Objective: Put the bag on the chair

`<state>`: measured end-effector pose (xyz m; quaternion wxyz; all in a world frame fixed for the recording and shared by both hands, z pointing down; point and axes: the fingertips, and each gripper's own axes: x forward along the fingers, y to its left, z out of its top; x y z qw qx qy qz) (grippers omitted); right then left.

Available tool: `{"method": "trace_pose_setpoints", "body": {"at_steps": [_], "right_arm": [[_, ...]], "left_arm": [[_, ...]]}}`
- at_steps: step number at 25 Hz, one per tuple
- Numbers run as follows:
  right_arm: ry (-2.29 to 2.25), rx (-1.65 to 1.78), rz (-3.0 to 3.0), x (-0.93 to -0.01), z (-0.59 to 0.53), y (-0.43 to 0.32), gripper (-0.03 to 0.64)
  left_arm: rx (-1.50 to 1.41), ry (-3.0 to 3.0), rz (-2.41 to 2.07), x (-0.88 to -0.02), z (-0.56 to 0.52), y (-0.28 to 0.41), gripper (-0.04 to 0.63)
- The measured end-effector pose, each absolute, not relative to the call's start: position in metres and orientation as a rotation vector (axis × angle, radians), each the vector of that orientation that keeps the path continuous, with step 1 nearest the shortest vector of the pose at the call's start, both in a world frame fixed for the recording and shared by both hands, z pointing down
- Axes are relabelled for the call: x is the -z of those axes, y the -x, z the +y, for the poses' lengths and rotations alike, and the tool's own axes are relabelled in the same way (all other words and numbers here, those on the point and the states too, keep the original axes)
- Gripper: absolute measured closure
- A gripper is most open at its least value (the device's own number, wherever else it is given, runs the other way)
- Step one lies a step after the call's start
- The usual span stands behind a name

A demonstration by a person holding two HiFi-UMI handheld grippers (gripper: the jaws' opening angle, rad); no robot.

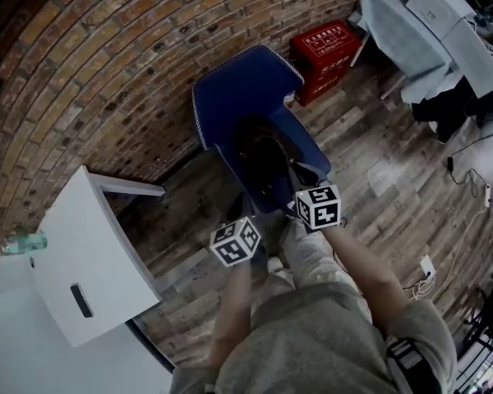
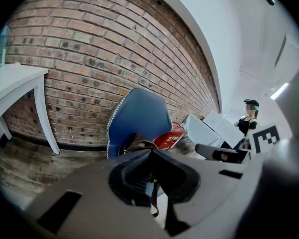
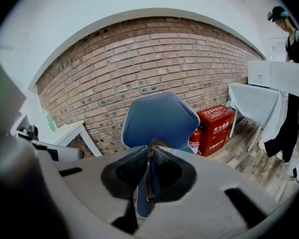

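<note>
A blue chair stands with its back to the brick wall. A dark brown bag rests on its seat. Both grippers are at the bag's near side, and their marker cubes show below it: left cube, right cube. In the left gripper view my left gripper is shut on a thin brown strap of the bag. In the right gripper view my right gripper has its pads pressed on a brown strap, with the chair right behind.
A white table stands at the left with a green bottle beside it. A red box and a fire extinguisher sit right of the chair. A cloth-covered table, floor cables and a standing person are further right.
</note>
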<state>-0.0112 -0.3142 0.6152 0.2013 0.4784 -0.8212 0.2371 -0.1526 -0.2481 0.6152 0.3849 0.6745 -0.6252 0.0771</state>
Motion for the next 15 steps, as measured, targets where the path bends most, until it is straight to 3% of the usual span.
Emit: {"method": "trace_pose_setpoints", "body": {"at_steps": [15], "right_arm": [[-1.408,-0.599,-2.392,-0.522,-0.212,-0.004,0.612]], "left_arm": [[-0.219,-1.828,-1.528,-0.557,-0.167,0.143,0.594]]}}
